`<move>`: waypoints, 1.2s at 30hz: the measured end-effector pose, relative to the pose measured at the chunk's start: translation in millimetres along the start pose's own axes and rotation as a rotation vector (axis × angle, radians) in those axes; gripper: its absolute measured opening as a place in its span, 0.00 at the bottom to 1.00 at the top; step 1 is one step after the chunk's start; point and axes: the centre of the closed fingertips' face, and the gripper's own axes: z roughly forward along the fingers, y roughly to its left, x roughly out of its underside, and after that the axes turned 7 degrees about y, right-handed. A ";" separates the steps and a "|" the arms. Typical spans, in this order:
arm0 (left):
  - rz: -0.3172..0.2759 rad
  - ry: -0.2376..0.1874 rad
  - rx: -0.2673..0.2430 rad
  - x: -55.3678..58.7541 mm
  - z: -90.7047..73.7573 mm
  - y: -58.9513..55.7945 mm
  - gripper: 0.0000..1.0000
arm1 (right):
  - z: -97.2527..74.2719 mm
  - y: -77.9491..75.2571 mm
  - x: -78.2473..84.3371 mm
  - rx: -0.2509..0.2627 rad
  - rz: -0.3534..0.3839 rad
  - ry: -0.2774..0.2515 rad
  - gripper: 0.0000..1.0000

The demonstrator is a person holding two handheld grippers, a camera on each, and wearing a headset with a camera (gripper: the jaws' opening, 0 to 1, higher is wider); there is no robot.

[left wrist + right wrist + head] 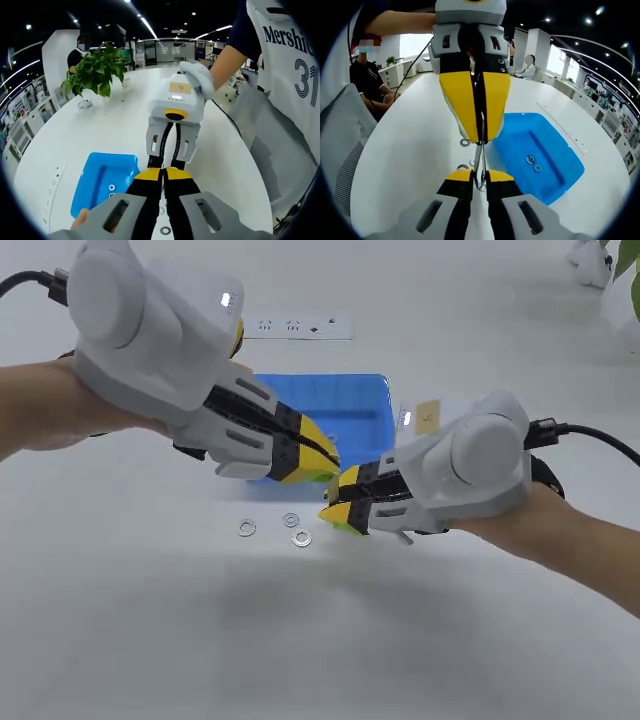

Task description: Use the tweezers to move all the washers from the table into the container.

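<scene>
- A white table (150, 630) fills the head view. A potted plant (95, 70) stands on it at the upper left of the left gripper view, with an office hall lit by ceiling strips behind.
- A shallow blue container (350, 400) sits at upper centre of the head view.
- Three small silver washers (291, 520) lie on the table just below the container, close together but apart. Two more lie inside it.
- The tweezers (480, 150) are thin and silver, running straight between the two grippers' yellow tips.
- The left gripper (318, 462) slants in from the upper left, jaws closed on one end of the tweezers.
- The right gripper (335, 508) comes from the right, jaws pressed on the other end, tips nearly meeting the left's, just above the washers on the table.
</scene>
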 end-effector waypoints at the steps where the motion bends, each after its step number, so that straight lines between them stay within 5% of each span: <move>1: -0.001 0.001 0.002 0.0 0.1 -0.3 0.05 | -0.1 0.6 0.3 0.000 0.000 0.000 0.11; 10: -0.006 0.010 0.020 -1.0 -0.8 -7.8 0.05 | -1.6 6.5 0.6 -0.007 -0.003 0.013 0.10; 20: -0.004 -0.014 0.012 -16.4 -19.5 -11.9 0.05 | -17.1 8.7 -19.9 0.006 -0.042 -0.008 0.10; 25: 0.002 -0.035 -0.023 -18.5 -33.8 5.2 0.05 | -26.5 -3.3 -36.9 0.019 -0.070 -0.027 0.10; 36: 0.081 -0.045 -0.087 -51.2 -66.2 31.1 0.05 | -46.2 -35.9 -75.5 0.079 -0.120 -0.071 0.10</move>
